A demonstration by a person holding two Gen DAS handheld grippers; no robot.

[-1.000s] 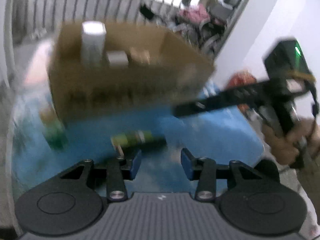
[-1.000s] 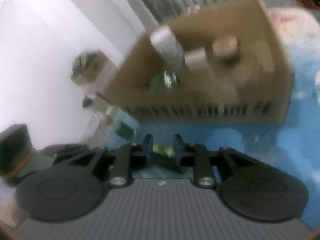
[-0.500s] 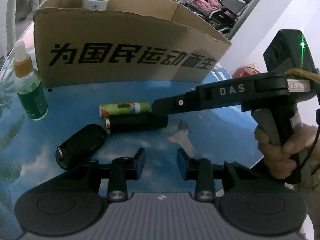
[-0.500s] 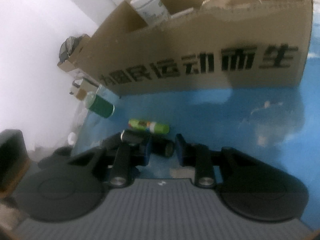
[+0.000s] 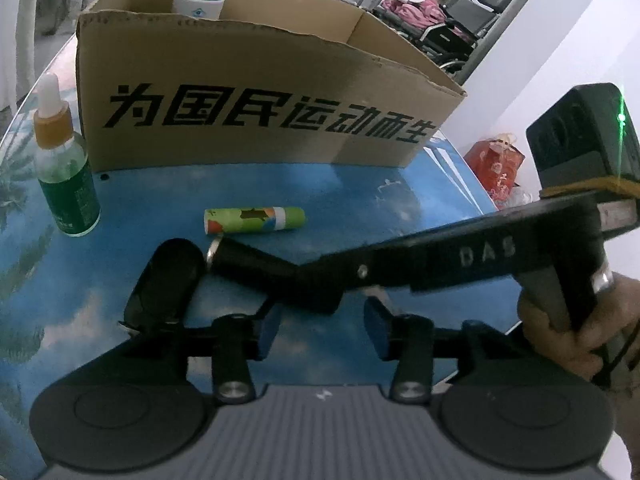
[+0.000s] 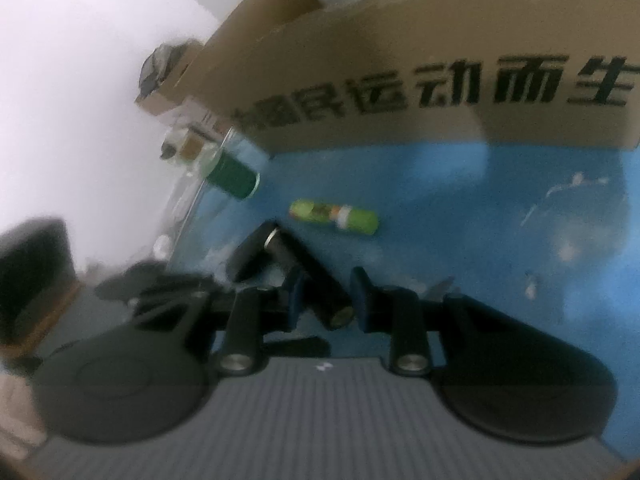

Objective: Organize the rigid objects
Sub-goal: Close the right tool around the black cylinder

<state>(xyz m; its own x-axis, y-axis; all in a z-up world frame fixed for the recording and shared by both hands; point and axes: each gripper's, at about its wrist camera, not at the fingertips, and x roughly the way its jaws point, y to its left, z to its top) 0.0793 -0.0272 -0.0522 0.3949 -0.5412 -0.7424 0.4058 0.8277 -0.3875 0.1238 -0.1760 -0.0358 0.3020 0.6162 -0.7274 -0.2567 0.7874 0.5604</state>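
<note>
A: Left wrist view: where is the black cylinder (image 5: pixel 256 264)?
B: Frame centre, on the blue table (image 5: pixel 400 196), axis running upper left to lower right; the left gripper (image 5: pixel 324 330), jaws apart and just opened wider, sits below it, empty.

A: Right wrist view?
B: The right gripper (image 6: pixel 326 300) is nearer; the cylinder lies between its fingers, contact unclear through blur.

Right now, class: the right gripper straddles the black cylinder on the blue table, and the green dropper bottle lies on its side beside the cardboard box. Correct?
Not quite. The green dropper bottle stands upright beside the cardboard box, as the left wrist view shows. The right gripper does straddle the black cylinder on the blue table.
</note>
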